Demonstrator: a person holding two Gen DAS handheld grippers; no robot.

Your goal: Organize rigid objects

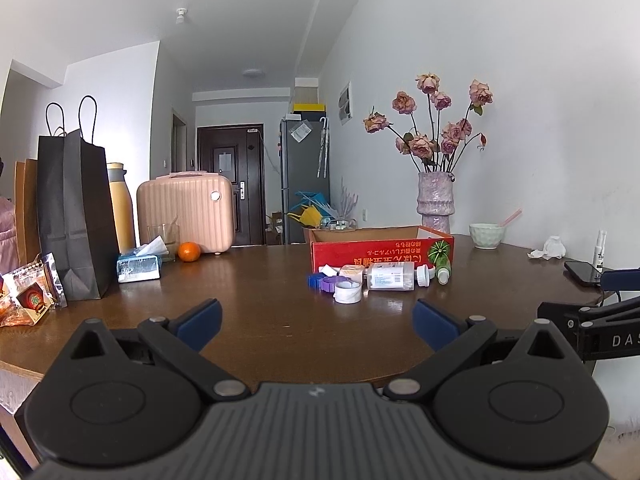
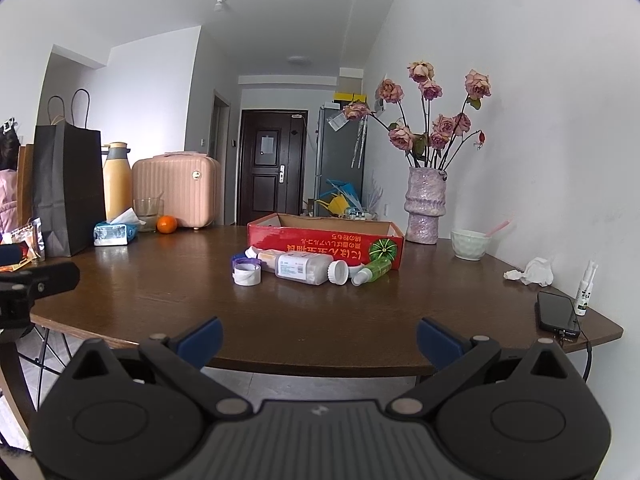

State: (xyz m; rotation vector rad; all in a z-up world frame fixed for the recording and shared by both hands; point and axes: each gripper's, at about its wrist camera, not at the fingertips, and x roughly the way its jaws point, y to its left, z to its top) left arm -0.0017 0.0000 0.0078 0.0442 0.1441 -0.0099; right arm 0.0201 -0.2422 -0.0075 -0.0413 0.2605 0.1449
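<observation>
Home living area: wooden table (image 1: 248,280), rose vase (image 1: 435,204), suitcase (image 1: 186,212), entry door (image 1: 230,184) (fridge (image 1: 304,160) beside).

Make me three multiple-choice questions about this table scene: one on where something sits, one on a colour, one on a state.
1. Where does the small orange fruit sit?
A. inside the red cardboard box
B. by the pink ribbed suitcase
C. beside the black phone

2. What colour is the small spray bottle lying in front of the red cardboard box?
A. green
B. yellow
C. black

3. How do the left gripper and right gripper stand?
A. both shut on bottles
B. one open, one shut
C. both open, holding nothing

Answers: 1 B, it rests on the table beside the pink ribbed suitcase. 2 A, its body is green. 3 C, each wrist view shows blue pads spread apart with nothing between.
</observation>
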